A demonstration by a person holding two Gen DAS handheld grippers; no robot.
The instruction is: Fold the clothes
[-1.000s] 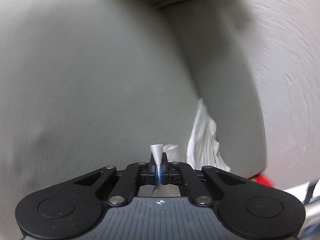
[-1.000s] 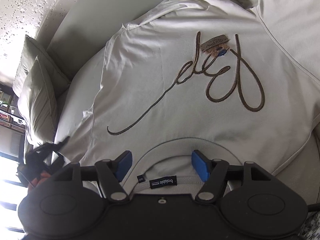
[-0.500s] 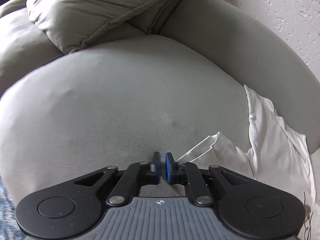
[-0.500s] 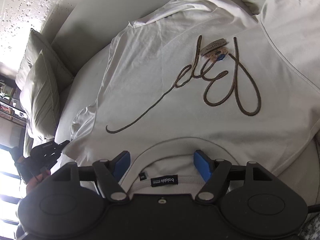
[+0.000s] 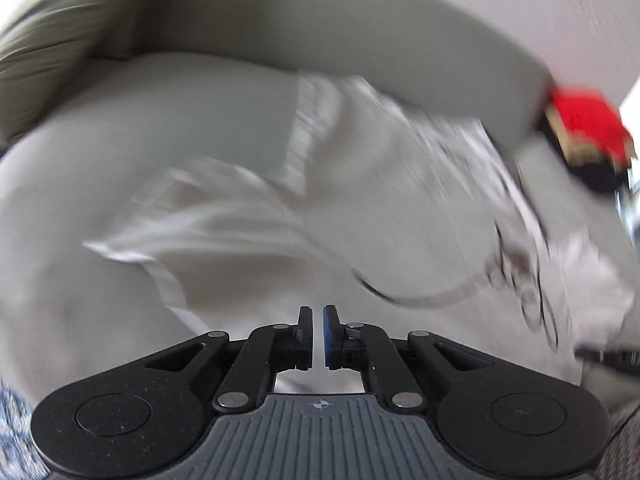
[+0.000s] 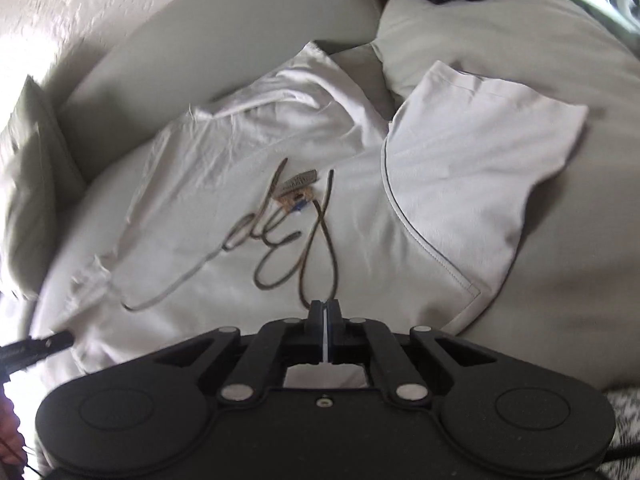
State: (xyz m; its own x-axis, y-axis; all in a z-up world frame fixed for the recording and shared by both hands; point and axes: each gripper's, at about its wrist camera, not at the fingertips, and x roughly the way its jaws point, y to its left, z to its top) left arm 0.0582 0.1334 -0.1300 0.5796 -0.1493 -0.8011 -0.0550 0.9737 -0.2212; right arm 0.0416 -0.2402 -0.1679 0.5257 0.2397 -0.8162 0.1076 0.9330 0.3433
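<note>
Since half a second ago the right gripper point(image 6: 325, 322) has gone from wide open at the collar to jaws pressed together, with a thin white edge of fabric showing between the pads; it is pinching the shirt point(image 6: 248, 264) near its neck end. The left gripper point(image 5: 318, 334) has swung round from facing the bare cushion to facing the shirt, and its view is smeared by motion.

The left gripper's jaws stand a narrow gap apart with nothing between them, so it is nearly closed and empty. It hovers low over the near part of the shirt, pointing across it toward the sofa point(image 5: 400, 40) back.

The right gripper points along the shirt's front from the collar side, held low over the fabric. The tip of the left gripper shows at the left edge of the right wrist view, just over the shirt's edge.

The shirt lies front up on the sofa seat, its brown script point(image 6: 280, 236) and a small tag point(image 6: 298, 182) facing up. One sleeve point(image 6: 480, 152) is spread flat to the right; the far hem is bunched against the back cushion. A pillow point(image 6: 24, 184) leans at the left. A red and black item point(image 5: 588, 136) sits on the sofa's far end.
</note>
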